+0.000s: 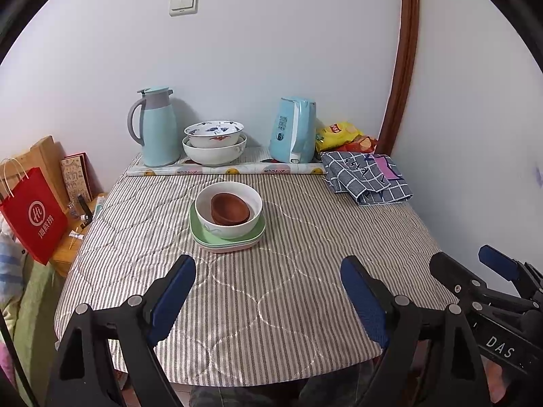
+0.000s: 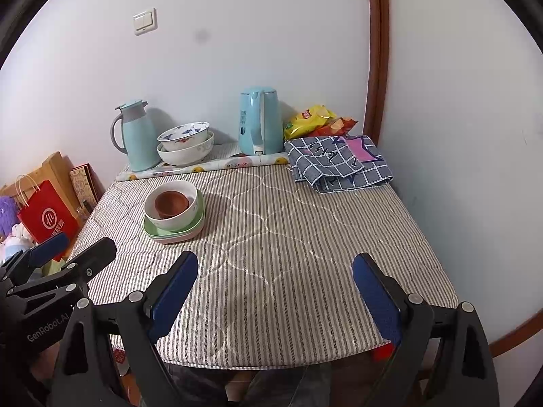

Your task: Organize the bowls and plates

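Observation:
A brown bowl (image 1: 230,209) sits inside a white bowl (image 1: 237,229), which stands on a stack of green and pink plates (image 1: 203,237) in the middle of the striped table. The same stack shows in the right wrist view: brown bowl (image 2: 171,203), white bowl (image 2: 176,222), plates (image 2: 176,235). Two more white patterned bowls (image 1: 214,142) (image 2: 185,144) are nested at the back. My left gripper (image 1: 268,274) is open and empty over the near table, short of the stack. My right gripper (image 2: 275,271) is open and empty, to the right of it; it shows in the left view (image 1: 471,261).
A teal thermos jug (image 1: 157,127), a blue kettle (image 1: 294,130), snack bags (image 1: 339,134) and a folded checked cloth (image 1: 366,178) line the back of the table (image 1: 288,288). A red paper bag (image 1: 34,217) stands left of the table. Walls close the back and right sides.

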A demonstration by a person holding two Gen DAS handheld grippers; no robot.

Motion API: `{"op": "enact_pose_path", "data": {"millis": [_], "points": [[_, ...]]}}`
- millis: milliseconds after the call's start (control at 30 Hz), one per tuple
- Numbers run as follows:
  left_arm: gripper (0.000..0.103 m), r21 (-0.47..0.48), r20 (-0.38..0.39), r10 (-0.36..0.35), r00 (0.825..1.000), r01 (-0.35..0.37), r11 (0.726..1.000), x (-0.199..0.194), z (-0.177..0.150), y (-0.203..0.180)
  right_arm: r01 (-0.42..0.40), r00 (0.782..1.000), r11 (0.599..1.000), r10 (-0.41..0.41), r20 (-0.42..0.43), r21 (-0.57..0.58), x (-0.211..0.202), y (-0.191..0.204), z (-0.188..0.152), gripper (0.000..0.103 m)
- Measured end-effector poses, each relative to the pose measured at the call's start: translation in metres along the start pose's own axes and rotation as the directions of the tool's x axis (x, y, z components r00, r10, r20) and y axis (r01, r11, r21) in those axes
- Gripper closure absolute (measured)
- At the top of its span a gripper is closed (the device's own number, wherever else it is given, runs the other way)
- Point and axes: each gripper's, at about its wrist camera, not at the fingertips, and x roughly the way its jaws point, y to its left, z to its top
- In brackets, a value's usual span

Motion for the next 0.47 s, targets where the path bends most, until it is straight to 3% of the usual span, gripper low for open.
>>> {"op": "enact_pose_path", "data": {"millis": [467], "points": [[0.016,0.000,-0.003,0.009,1.000,-0.009,1.000,0.0070,0.0012,0.0020,0.004,1.000,1.000,-0.004,-0.007,-0.012,0.0041,0.0035,0.0011,0.011]]}}
